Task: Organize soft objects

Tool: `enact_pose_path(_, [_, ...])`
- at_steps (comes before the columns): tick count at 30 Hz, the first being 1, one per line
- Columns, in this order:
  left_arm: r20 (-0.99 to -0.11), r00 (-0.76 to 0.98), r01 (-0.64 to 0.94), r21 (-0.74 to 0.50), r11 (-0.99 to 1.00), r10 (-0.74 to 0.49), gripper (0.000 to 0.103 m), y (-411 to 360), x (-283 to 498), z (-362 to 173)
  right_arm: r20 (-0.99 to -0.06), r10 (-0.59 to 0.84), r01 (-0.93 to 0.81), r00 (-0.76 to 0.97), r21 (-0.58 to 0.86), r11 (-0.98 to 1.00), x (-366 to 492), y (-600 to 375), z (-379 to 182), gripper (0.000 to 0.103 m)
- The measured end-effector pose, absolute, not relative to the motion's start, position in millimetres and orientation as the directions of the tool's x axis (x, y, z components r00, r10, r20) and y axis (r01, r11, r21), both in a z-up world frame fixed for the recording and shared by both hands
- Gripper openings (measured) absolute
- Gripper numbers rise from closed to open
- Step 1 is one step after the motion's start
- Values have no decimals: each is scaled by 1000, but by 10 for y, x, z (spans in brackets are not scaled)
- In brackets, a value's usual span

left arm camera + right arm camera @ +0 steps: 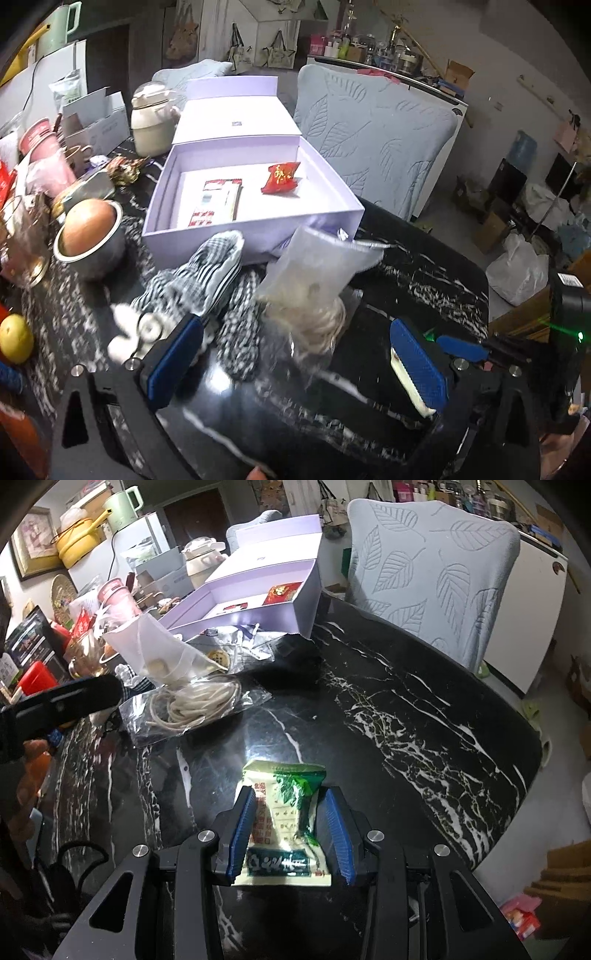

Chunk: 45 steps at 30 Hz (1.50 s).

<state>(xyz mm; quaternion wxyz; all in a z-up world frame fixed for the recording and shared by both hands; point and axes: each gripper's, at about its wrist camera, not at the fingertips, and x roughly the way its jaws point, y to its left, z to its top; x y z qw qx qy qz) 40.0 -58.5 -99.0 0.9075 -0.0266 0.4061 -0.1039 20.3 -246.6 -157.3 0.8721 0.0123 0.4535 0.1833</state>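
Soft objects are gathered on a black marble table [424, 709], in front of an open lilac box [255, 221].

In the left wrist view, going from left to right, a yellow fruit [14, 339] is seen at the edge, then a metal bowl [90, 245] with a round brownish thing inside it. A black-and-white checked cloth [207, 269] lies against the front wall of the box, with a knitted black-and-white piece [240, 332] just beside it. A translucent pouch [314, 266] is seen next, blurred, above a clear bag of coiled cream cord [317, 325]. The left gripper [295, 354] is spread wide, and nothing is pressed by its blue pads [417, 362]; the cord bag lies between and beyond them, untouched. Inside the box a red-and-white flat packet [218, 203] and a red sachet [281, 178] are seen apart on the floor.

In the right wrist view the same pouch [155, 653] and cord bag [195, 705] are found at the left, near the box [258, 616]. The right gripper [290, 834] is closed narrowly on a cream-and-green snack packet [286, 812], which is clamped from both sides at the near middle of the table. A chair with a leaf-patterned cover [443, 565] stands behind the table on the right.
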Motion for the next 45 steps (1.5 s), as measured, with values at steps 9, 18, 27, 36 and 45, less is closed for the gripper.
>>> enact_pose_path(9, [-725, 647, 186, -150, 971, -236, 103, -679, 718, -1089, -789, 331, -310, 517, 187, 932, 320, -2492, -1576, 39])
enact_pose_path(18, [-735, 644, 174, -132, 976, -214, 45, -714, 879, -1235, -799, 338, -323, 497, 191, 927, 265, -2435, -1574, 72])
enact_pose_path(27, [-687, 700, 167, -107, 980, -194, 40, -650, 558, -972, -812, 270, -336, 518, 97, 937, 181, -2263, -1603, 77])
enact_pose_path(36, [-687, 706, 133, -109, 985, -172, 40, -530, 174, -829, -785, 202, -353, 585, -22, 935, 25, -2112, -1638, 46])
enact_pose_path(45, [-696, 701, 95, -126, 988, -156, 40, -413, 6, -895, -783, 220, -342, 581, 10, 939, -5, -2163, -1586, 32])
